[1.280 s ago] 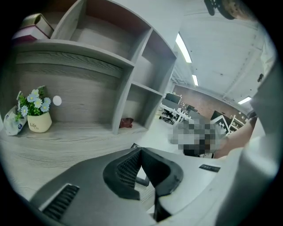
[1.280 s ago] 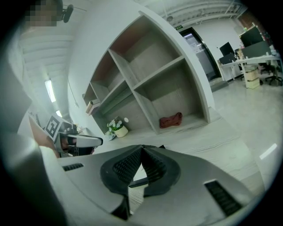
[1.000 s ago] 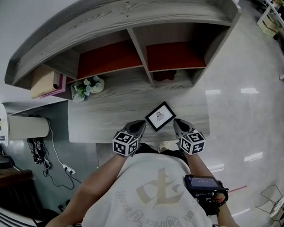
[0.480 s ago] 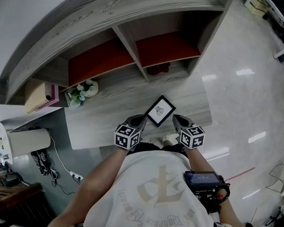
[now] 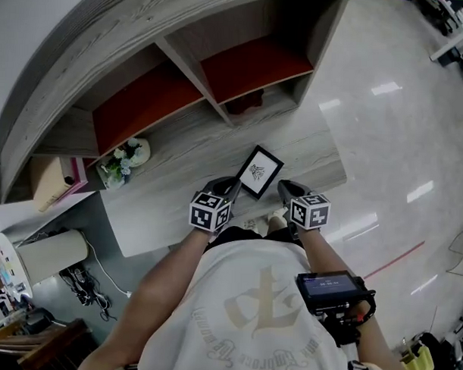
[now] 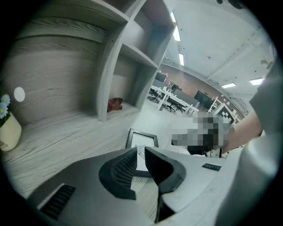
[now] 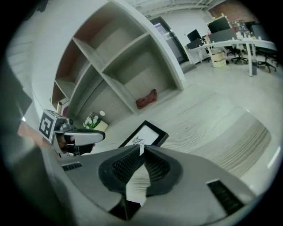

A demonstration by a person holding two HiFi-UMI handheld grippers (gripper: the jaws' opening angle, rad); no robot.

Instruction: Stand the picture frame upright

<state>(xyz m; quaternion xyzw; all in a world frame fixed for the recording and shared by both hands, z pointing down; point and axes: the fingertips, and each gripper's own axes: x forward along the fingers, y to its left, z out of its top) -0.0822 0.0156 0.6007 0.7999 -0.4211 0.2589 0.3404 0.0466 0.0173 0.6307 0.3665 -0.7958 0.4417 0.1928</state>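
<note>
Right now I am holding both tools just short of the picture frame (image 5: 258,171), which is lying flat on the wooden desk (image 5: 179,178) near its front edge. My left gripper (image 5: 231,188) is sitting at the frame's 7 o'clock; its jaws have just been opening and are standing apart with nothing between them. My right gripper (image 5: 283,190) is sitting at 5 o'clock, its jaws just starting to part, empty too. A flower pot (image 5: 126,155) is standing at 10 o'clock.

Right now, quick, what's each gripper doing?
Left gripper: open, jaws just been opening, nothing between them.
Right gripper: barely open, just been opening, empty.
</note>
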